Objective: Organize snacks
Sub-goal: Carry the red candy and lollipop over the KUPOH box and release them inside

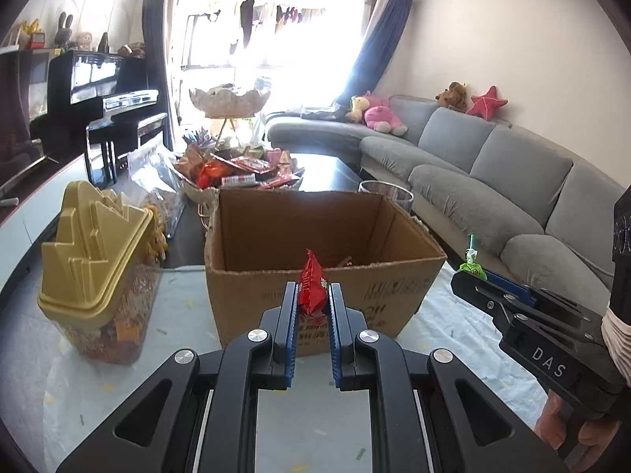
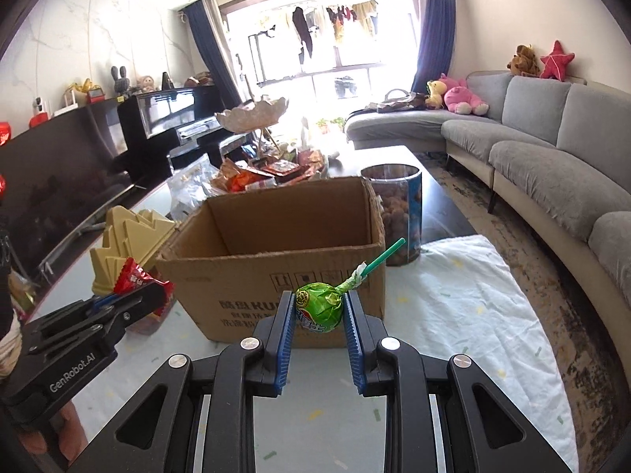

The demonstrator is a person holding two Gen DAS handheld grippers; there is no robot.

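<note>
My left gripper (image 1: 312,288) is shut on a small red snack packet (image 1: 312,286), which stands upright between the blue pads just before the open cardboard box (image 1: 327,228). My right gripper (image 2: 320,302) is shut on a green-wrapped lollipop (image 2: 318,304) whose green stick points up and right toward the box (image 2: 276,276). The left wrist view has the right gripper (image 1: 473,274) with the lollipop (image 1: 471,266) at the box's right side. In the right wrist view the left gripper (image 2: 146,289) holds the red packet (image 2: 136,280) left of the box. Some wrappers lie inside the box.
A clear jar with a gold stepped lid (image 1: 94,252) stands left of the box. A clear cylinder of snacks (image 2: 398,213) stands behind its right corner. A tiered dish heaped with packets (image 1: 236,169) sits further back. A white cloth (image 2: 473,307) covers the table; a grey sofa (image 2: 552,149) runs along the right.
</note>
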